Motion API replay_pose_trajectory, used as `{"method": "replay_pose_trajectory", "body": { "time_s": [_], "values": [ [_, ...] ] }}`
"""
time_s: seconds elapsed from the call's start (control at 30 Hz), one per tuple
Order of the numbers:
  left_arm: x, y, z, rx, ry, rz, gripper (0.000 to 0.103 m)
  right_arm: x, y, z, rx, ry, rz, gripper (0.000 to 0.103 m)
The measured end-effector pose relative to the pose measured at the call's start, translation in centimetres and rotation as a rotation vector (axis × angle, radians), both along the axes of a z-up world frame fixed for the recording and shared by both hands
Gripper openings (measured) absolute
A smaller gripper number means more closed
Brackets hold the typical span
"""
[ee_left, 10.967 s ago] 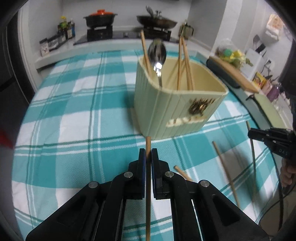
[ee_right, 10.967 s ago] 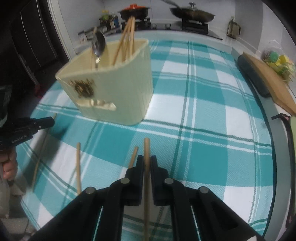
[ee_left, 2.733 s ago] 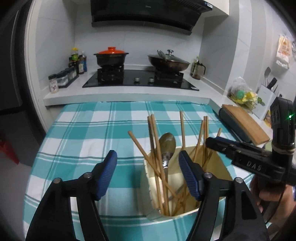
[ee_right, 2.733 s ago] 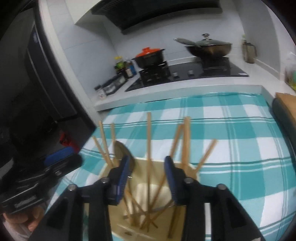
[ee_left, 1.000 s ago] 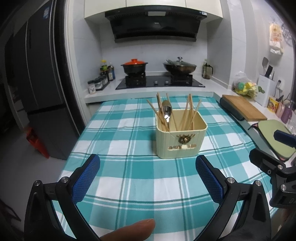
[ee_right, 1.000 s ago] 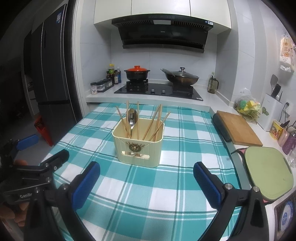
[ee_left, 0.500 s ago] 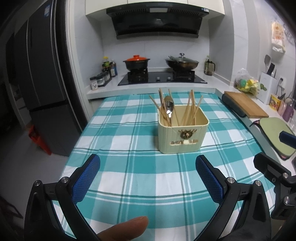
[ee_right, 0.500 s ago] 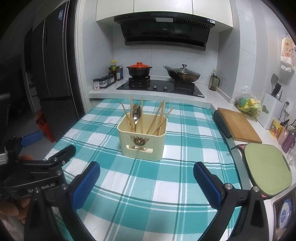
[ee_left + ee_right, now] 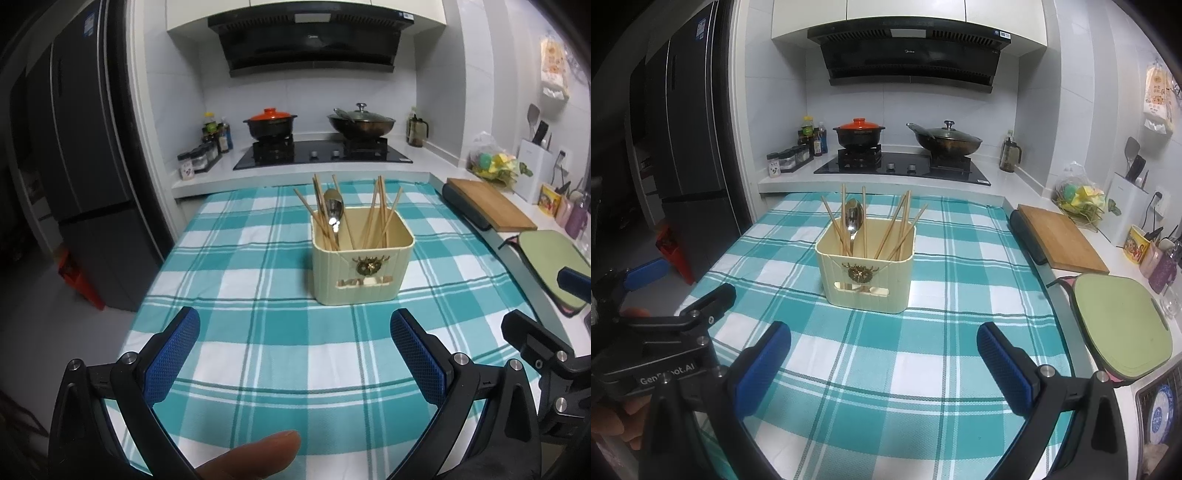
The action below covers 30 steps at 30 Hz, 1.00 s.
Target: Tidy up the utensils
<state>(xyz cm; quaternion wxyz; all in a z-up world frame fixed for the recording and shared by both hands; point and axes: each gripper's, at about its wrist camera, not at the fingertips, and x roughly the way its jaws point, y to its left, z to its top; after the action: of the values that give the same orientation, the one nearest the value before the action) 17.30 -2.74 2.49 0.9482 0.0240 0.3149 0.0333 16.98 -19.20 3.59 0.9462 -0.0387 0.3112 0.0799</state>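
My left tongs (image 9: 294, 341) are spread wide with nothing between them, black plastic arms ending in blue pads (image 9: 173, 354) with a fine knurled, mesh-like texture; my right tongs (image 9: 884, 350) stand just as wide and just as bare, the same blue pads (image 9: 1004, 369) on the same black arms. Straight ahead of both pairs, well apart from the tips, sits the utensil holder (image 9: 362, 267) — a cream, squarish plastic tub with rounded corners, ribbed vertical sides, a dark gold crest on its front and a cut-out slot below it. It stands upright on the tablecloth (image 9: 258, 280), a woven teal-and-white plaid that covers the whole table beneath my tongs. Inside the tub lean wooden chopsticks (image 9: 378, 216), thin round sticks fanned out at different angles, some toward the left wall, some toward the right, and among the left group a shiny metal spoon (image 9: 333, 212) stands bowl-up. My fingertip (image 9: 251, 459) shows at the bottom edge of the left view, below the tongs. Off to the right of my right tongs lie a wooden cutting board (image 9: 1060, 238) on a dark base and a pale green, rounded board (image 9: 1119, 325). Beyond the holder, on the black glass hob (image 9: 905, 168), sit a dark pot with an orange lid (image 9: 858, 133) and a lidded wok (image 9: 947, 142).
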Motion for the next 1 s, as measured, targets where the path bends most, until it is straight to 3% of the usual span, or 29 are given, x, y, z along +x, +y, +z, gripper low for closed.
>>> {"method": "replay_pose_trajectory", "body": {
  "time_s": [1.0],
  "values": [
    [-0.31,-0.14,0.78,-0.002,-0.008,0.0,0.103,-0.5,0.03,0.74,-0.027,-0.013,-0.018,0.102]
  ]
}}
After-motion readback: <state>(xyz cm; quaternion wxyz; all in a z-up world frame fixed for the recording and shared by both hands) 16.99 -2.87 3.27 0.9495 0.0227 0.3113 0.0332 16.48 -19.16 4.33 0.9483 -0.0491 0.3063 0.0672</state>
